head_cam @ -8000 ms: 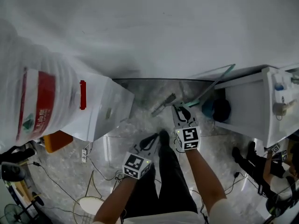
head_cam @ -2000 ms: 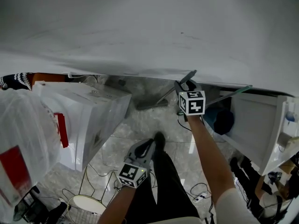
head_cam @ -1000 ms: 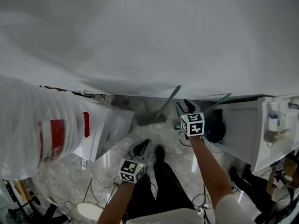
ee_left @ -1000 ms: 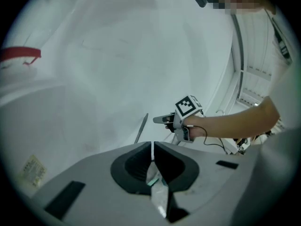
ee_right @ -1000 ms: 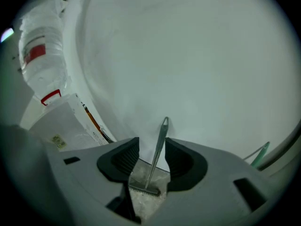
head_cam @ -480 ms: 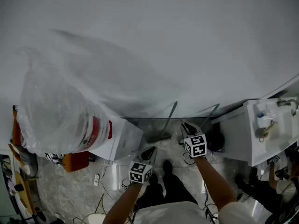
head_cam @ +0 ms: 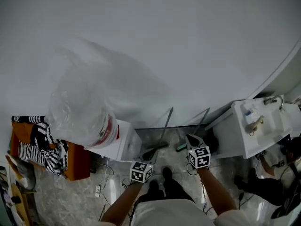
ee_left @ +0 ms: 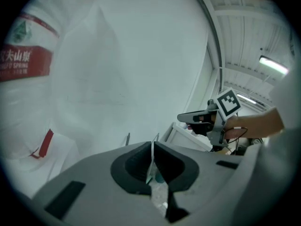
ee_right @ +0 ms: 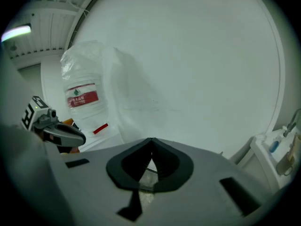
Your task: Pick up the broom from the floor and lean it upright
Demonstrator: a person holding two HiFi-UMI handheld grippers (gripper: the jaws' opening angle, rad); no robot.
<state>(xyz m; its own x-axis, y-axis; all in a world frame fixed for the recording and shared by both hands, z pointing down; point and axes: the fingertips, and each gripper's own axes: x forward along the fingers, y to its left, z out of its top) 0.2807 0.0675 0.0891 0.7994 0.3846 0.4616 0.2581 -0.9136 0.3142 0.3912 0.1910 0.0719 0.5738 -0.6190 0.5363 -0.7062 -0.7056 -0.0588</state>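
In the head view, the slim grey-handled broom (head_cam: 166, 127) stands upright. Its dark bristle head rests on the mottled grey stone floor (head_cam: 175, 141) and its handle leans against the plain white wall (head_cam: 150, 41). To its left is a white box-shaped cabinet (head_cam: 123, 145) carrying a large clear film-wrapped water bottle with a red label (head_cam: 91, 121). A second thin grey pole (head_cam: 202, 121) leans just to its right. The left gripper (head_cam: 147, 159) and right gripper (head_cam: 190, 139) hover near the broom, and neither holds it.

In the left gripper view, the left gripper (ee_left: 152, 145) has its jaws pressed together with nothing between them. The right gripper (ee_left: 181, 117) shows at the right.

In the right gripper view, the right gripper (ee_right: 151, 142) has just been closing its jaws, and they now meet, empty. The bottle (ee_right: 84, 98) and the left gripper (ee_right: 77, 138) lie to the left.
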